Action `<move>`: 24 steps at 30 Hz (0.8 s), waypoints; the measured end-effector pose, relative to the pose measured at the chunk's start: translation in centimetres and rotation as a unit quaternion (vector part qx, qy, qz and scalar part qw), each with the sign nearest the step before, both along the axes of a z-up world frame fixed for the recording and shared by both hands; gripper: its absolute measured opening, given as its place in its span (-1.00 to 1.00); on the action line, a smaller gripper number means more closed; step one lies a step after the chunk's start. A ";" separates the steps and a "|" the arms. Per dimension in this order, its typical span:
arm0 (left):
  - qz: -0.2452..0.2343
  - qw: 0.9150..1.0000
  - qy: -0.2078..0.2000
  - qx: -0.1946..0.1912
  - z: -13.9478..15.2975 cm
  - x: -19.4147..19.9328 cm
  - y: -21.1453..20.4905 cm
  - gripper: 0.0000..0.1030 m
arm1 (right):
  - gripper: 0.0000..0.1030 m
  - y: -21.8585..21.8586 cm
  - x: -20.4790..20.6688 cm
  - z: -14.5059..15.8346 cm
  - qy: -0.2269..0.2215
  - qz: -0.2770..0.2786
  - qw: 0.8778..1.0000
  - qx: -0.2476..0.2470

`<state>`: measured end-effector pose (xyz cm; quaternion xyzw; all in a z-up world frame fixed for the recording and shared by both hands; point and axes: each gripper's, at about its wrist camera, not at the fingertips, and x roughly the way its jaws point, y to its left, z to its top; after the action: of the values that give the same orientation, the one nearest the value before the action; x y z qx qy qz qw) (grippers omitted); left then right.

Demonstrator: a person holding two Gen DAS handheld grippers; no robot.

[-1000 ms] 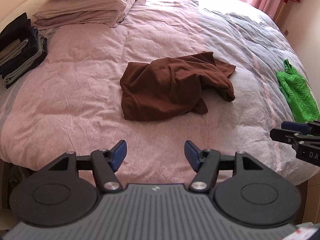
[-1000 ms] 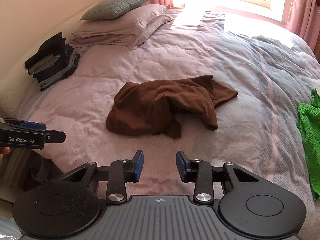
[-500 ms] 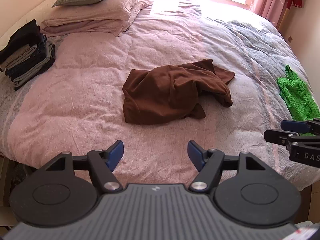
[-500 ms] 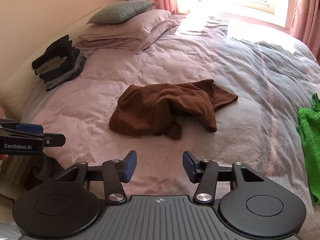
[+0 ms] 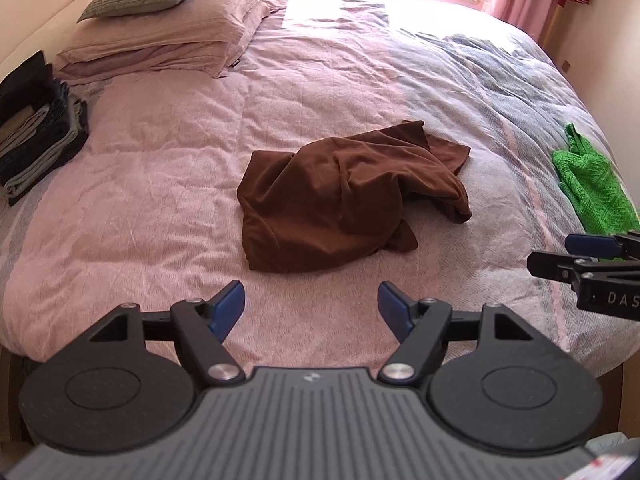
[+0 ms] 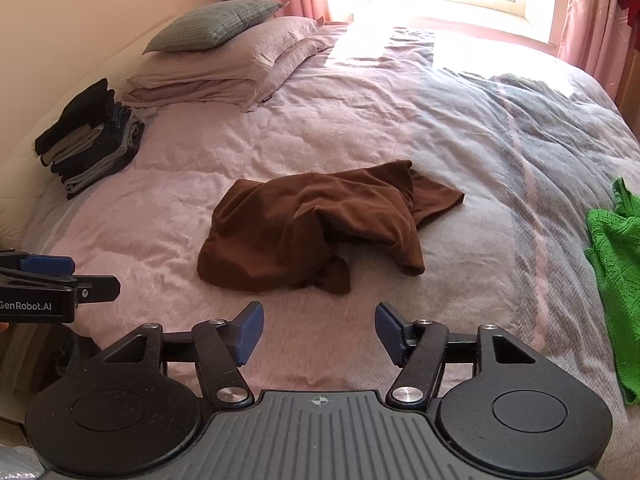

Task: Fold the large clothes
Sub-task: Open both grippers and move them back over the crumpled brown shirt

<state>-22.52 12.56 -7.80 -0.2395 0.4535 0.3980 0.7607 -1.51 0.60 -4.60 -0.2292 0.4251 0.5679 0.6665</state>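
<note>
Brown cloth, a crumpled garment [image 5: 344, 204], lies mid-bed ahead of your left gripper [image 5: 311, 312], whose jaws stand wide with only the pink quilt [image 5: 160, 200] between them. From this left wrist view, a stack of folded dark clothes [image 5: 36, 136] sits at the far left edge, pillows [image 5: 160, 40] lie beyond it, and a green knit [image 5: 592, 188] lies at the right edge. Your right gripper [image 5: 560, 256] pokes in from the right, reading "DAS" before the frame cuts it off.

From the right wrist view, the garment [image 6: 320, 232] lies just beyond your right gripper [image 6: 319, 332], whose jaws are opening, nothing between them. Nothing stands between jaws and cloth. Your left gripper [image 6: 92, 276] enters at the left, marked "GenRobot.AI". The folded stack [image 6: 88, 140] sits far left, the green knit [image 6: 616, 272] right.
</note>
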 end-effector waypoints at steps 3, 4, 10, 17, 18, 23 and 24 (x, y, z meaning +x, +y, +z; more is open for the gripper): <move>-0.021 1.000 0.000 -0.002 -0.1 -0.4 2.4 0.36 | 0.15 1.6 -0.6 -0.1 0.000 -0.026 1.000 -0.003; -0.028 1.000 -0.002 -0.003 -0.1 -0.6 3.2 0.37 | 0.16 2.2 -0.9 0.0 0.000 -0.033 0.999 -0.003; -0.069 0.998 -0.001 0.000 -0.4 -1.6 8.3 0.38 | 0.23 5.8 -3.0 0.2 -0.003 -0.077 0.997 -0.003; -0.095 0.995 0.004 -0.009 -1.9 -4.5 13.5 0.39 | 0.29 8.8 -6.1 -0.9 -0.015 -0.113 0.993 -0.015; -0.095 0.995 0.008 -0.010 -2.3 -5.0 14.2 0.39 | 0.29 9.2 -6.7 -1.4 -0.014 -0.117 0.993 -0.017; -0.080 0.996 0.018 -0.030 -5.4 -8.3 18.1 0.39 | 0.29 11.4 -9.0 -4.4 -0.015 -0.124 0.991 -0.037; -0.076 0.996 0.020 -0.033 -6.1 -9.0 18.7 0.39 | 0.29 11.8 -9.4 -5.0 -0.016 -0.123 0.991 -0.041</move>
<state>-31.49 31.29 -13.90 -0.2214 0.4981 0.3289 0.7712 -10.91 12.40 -9.59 -0.2112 0.4619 0.4599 0.7284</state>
